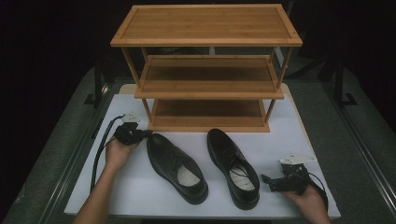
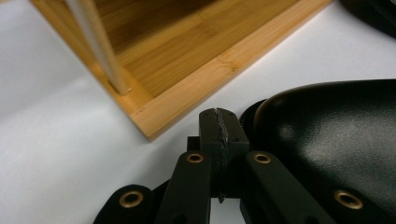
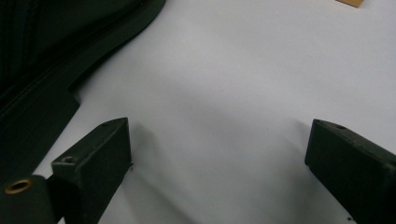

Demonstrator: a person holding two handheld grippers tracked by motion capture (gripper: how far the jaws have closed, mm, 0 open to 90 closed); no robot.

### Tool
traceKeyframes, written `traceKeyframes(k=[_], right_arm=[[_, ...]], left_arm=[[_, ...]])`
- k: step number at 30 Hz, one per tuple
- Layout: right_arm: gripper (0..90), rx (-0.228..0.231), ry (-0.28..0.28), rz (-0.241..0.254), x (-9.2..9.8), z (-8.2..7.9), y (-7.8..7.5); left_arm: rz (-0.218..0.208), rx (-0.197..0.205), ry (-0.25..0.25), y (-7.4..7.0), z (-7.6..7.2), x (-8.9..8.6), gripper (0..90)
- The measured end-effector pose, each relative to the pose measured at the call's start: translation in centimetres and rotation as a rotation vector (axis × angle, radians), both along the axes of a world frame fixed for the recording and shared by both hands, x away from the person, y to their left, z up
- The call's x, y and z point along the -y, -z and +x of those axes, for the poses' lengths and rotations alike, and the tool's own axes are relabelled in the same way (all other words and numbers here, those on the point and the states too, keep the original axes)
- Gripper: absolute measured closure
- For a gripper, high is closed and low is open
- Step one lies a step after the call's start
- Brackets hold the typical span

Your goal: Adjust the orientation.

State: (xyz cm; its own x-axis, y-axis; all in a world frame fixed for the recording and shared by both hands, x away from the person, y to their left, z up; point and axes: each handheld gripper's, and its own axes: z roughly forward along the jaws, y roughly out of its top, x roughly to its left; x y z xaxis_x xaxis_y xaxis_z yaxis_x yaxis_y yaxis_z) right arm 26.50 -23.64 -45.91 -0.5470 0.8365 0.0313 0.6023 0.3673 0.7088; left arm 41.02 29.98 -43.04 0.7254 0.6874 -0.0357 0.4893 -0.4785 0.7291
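I see two black leather lace-up shoes on a white table top, in front of a three-tier bamboo shoe rack. My left gripper sits at the toe of the left shoe, its jaws pressed together with nothing between them; its own camera shows the glossy toe just beside the closed tips. My right gripper rests near the heel of the right shoe, jaws spread wide over bare table, holding nothing.

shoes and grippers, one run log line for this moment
left gripper shut, empty, at left shoe toe | right gripper open, beside right shoe
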Motion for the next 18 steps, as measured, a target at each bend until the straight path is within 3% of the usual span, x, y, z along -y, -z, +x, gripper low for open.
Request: traceKeyframes(k=[9,16,18], right_arm=[[6.5,0.0,0.0,-0.001,-0.01,-0.01,0.0],[6.5,0.0,0.0,-0.001,-0.01,-0.01,0.0],[6.6,0.0,0.0,0.0,-0.01,-0.01,0.0]], left_arm=[[-0.01,-0.004,0.027,0.12,-0.66,0.84,90.0],[-0.032,-0.008,0.027,0.24,-0.65,0.61,90.0],[-0.022,-0.008,0.005,-0.01,-0.73,0.14,90.0]])
